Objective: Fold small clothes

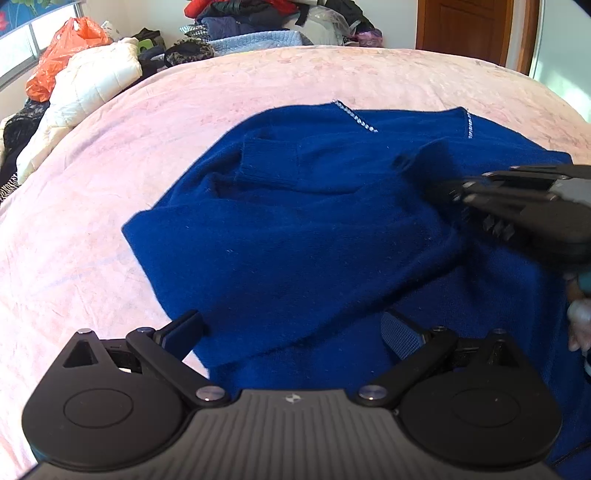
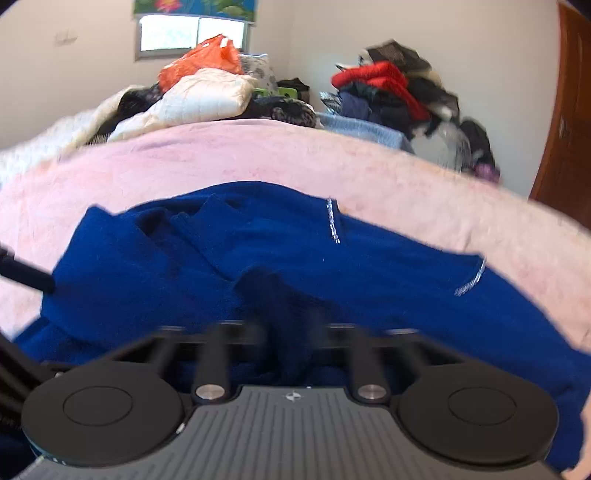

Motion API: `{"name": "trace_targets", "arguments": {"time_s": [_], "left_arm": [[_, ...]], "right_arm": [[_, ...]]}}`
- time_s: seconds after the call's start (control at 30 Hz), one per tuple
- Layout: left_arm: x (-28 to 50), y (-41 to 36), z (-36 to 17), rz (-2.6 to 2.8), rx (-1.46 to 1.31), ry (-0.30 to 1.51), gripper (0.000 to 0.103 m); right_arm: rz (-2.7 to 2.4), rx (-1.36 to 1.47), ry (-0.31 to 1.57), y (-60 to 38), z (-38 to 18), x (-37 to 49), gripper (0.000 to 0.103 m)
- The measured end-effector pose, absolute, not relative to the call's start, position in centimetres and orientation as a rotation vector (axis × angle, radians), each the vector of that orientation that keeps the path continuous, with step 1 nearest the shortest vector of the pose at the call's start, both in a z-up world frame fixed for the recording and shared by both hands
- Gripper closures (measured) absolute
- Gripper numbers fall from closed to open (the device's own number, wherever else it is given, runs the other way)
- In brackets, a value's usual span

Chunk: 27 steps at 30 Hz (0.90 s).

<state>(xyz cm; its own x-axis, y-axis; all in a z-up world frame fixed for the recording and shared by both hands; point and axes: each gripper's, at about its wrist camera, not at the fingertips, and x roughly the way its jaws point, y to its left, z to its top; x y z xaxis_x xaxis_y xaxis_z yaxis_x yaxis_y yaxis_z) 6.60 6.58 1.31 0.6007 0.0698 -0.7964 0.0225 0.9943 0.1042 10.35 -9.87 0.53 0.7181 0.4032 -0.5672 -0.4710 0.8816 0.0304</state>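
A dark blue sweater (image 1: 295, 221) with a sparkly V-neck trim lies on the pink bedspread (image 1: 92, 240). One cuffed sleeve is folded across its chest. My left gripper (image 1: 291, 328) is open, its fingers straddling the sweater's near edge just above the fabric. My right gripper (image 1: 452, 194) comes in from the right and is shut on a raised fold of the sweater, likely the other sleeve. In the right wrist view the sweater (image 2: 369, 266) fills the foreground, and a bunch of blue fabric sits pinched between the closed fingers of the right gripper (image 2: 291, 332).
At the bed's far left lie a white quilted jacket (image 1: 92, 85) and an orange plastic bag (image 1: 62, 55). A pile of clothes (image 1: 280, 22) stands behind the bed. A wooden door (image 1: 465, 29) is at the back right.
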Motion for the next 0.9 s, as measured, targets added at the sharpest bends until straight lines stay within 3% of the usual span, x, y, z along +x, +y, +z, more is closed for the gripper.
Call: {"name": "trace_targets", "arguments": {"time_s": [0.23,0.43,0.7,0.9], "left_arm": [[9.0,7.7,3.3,0.106,0.052,0.874,0.000],[9.3,7.1,4.4,0.076,0.032,0.841,0.000],[10.1,5.4,2.7,0.028,0.065,0.901,0.000],[10.4,5.6,2.9,0.053,0.084,0.890,0.000]], "right_arm": [[0.535,0.334,0.623,-15.4,3.8,16.1,0.098],[0.453,0.577,0.339,-21.6,8.5,16.3,0.098],[0.117,0.708,0.543,-30.0,-0.5,16.2,0.095],[0.099,0.733,0.535,-30.5,-2.0,14.9,0.095]]}}
